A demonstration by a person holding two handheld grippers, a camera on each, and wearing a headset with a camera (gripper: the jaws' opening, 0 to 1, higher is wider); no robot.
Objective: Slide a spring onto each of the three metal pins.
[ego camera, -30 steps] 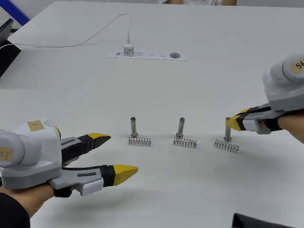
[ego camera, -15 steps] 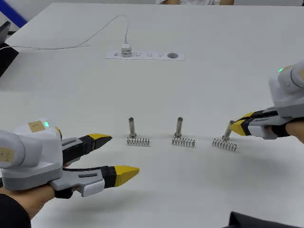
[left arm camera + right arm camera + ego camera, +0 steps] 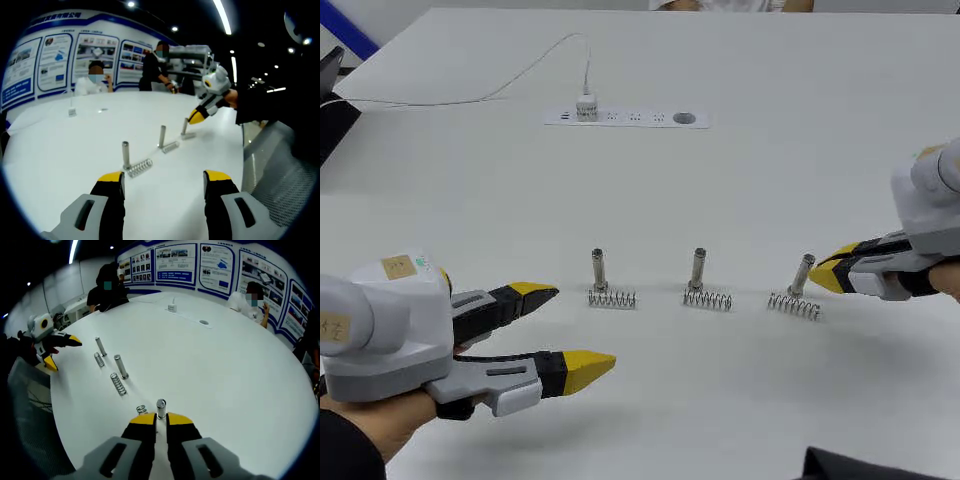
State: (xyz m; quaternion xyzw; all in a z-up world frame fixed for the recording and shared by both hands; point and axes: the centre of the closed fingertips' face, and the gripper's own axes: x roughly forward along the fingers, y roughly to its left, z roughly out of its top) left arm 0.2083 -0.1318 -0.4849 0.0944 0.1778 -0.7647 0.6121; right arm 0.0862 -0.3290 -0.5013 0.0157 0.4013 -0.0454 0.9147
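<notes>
Workbench, mid-task: my R gripper (image 3: 828,275) has backed off to the right vs 1 sec ago, when its yellow tips overlapped the right pin (image 3: 803,273). Now the tips sit just beside the pin, not touching it as far as I can tell. The pin reads as leaning toward the gripper where it looked straight before, though that could be the lens.

Upshot: nothing gained yet. The left spring (image 3: 612,298), middle spring (image 3: 707,300) & right spring (image 3: 794,306) each lie flat on the table (image 3: 720,190), just in front of the left pin (image 3: 599,268), middle pin (image 3: 697,267) & right pin. None is threaded.

R gripper comes in low from the right, approx level, jaws drawn almost together w/ nothing btwn them. Its own view puts the pin head just past the tips.

L gripper (image 3: 565,328) hovers low at near left, pointing toward the row but well apart from it, jaws spread wide, empty.
</notes>
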